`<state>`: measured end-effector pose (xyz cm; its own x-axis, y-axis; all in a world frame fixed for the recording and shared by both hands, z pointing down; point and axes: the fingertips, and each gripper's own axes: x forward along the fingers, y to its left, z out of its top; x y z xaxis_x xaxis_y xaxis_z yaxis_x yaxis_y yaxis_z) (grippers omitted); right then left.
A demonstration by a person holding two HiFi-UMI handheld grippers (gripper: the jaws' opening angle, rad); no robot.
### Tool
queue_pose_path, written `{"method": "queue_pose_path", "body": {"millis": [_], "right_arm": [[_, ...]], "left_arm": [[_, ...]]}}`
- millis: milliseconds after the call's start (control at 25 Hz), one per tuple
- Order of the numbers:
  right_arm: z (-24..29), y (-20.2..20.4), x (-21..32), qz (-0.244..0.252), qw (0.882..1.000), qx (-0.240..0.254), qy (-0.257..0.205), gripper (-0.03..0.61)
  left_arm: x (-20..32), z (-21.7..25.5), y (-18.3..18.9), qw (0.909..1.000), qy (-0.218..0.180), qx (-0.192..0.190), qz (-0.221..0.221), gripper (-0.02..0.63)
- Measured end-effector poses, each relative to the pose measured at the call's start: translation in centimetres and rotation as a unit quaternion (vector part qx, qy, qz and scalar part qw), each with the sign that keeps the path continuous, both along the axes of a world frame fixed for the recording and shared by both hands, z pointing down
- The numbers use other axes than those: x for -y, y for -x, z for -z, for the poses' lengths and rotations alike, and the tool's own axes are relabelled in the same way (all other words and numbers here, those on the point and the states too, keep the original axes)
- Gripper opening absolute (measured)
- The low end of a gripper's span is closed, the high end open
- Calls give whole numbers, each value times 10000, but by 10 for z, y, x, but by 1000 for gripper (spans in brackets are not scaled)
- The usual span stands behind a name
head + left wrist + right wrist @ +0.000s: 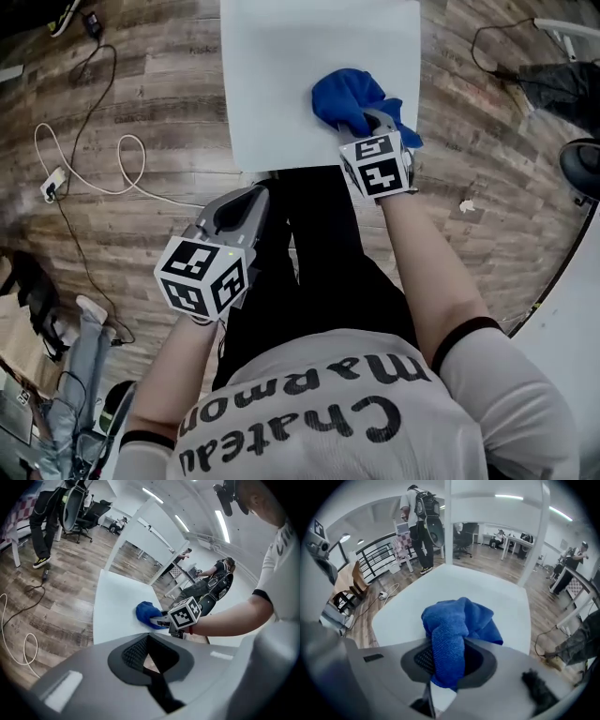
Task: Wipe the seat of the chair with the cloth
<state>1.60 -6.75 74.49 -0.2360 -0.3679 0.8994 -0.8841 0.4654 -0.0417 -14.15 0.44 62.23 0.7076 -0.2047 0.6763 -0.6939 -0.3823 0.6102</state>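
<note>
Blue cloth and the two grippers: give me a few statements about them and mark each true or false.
1. The right gripper is clamped on the blue cloth. True.
2. The cloth hangs in the air, clear of the seat. False: it rests on the white seat, near its right edge.
3. The left gripper also grips the cloth. False: it holds nothing and sits off the seat, beside the person's legs.
4. A white cable lies on the wood floor to the person's left. True.

Claw [447, 667] clamps blue cloth [457, 630]; it rests on white seat [440, 592].
</note>
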Motion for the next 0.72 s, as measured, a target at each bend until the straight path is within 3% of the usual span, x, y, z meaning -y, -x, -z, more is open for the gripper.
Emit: {"method": "queue_pose_path", "body": {"millis": [280, 480, 600, 720], "right_arm": [[0, -120, -22, -1288, 9910, -345, -96, 89], [-1, -163, -37, -1774, 9828, -502, 121, 89], [17, -143, -35, -1454, 9891, -241, -11, 87], [41, -69, -35, -430, 9973, 446, -401, 86]], "left_arm": [[8, 2, -80, 9960, -67, -201, -874, 6], [-7, -1, -99, 9915, -23, -205, -1283, 6], [-17, -4, -97, 9911, -10, -169, -1322, 6], [-24, -6, -83, 9926, 17, -140, -1203, 6]]}}
